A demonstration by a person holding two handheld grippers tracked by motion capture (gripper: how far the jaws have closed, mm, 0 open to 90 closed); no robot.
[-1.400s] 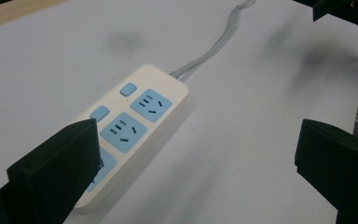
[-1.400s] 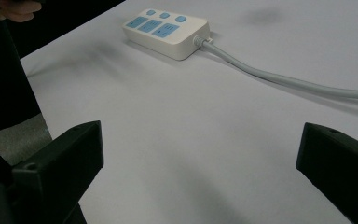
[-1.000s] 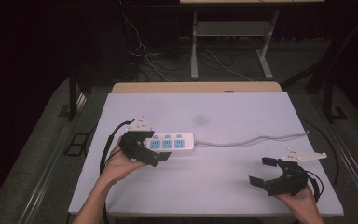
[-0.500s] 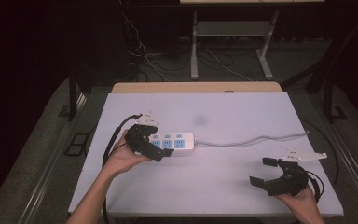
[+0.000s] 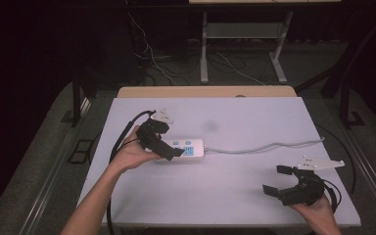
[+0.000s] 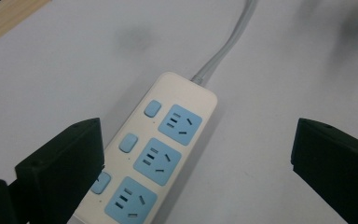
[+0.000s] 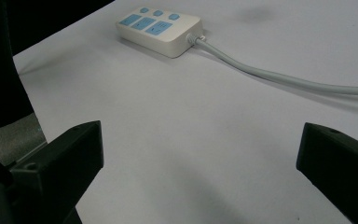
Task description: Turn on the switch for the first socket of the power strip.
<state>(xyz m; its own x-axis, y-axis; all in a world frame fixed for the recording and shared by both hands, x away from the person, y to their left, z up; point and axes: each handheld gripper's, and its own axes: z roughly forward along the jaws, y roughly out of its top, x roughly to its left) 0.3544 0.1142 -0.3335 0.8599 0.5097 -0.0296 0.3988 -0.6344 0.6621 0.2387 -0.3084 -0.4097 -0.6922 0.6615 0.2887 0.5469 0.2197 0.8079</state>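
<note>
A cream power strip (image 5: pixel 190 147) with blue sockets and switches lies left of centre on the white table (image 5: pixel 245 122). Its grey cord (image 5: pixel 269 146) runs off to the right. My left gripper (image 5: pixel 168 140) hovers over the strip's left end with its jaws wide open. In the left gripper view the power strip (image 6: pixel 159 149) lies between the jaws, closer to the left one, and the left gripper (image 6: pixel 196 156) holds nothing. My right gripper (image 5: pixel 277 180) is open near the front right corner. In the right gripper view the power strip (image 7: pixel 160 26) and its cord (image 7: pixel 279 77) lie far ahead of the right gripper (image 7: pixel 200 163).
A wooden strip (image 5: pixel 205 91) borders the table's far edge. Behind it a metal frame (image 5: pixel 205 44) and loose cables (image 5: pixel 152 54) sit on the dark floor. A faint grey smudge (image 5: pixel 209 126) marks the table beyond the strip.
My left gripper has moved right along the power strip and now covers its left end. The right gripper has barely moved.
</note>
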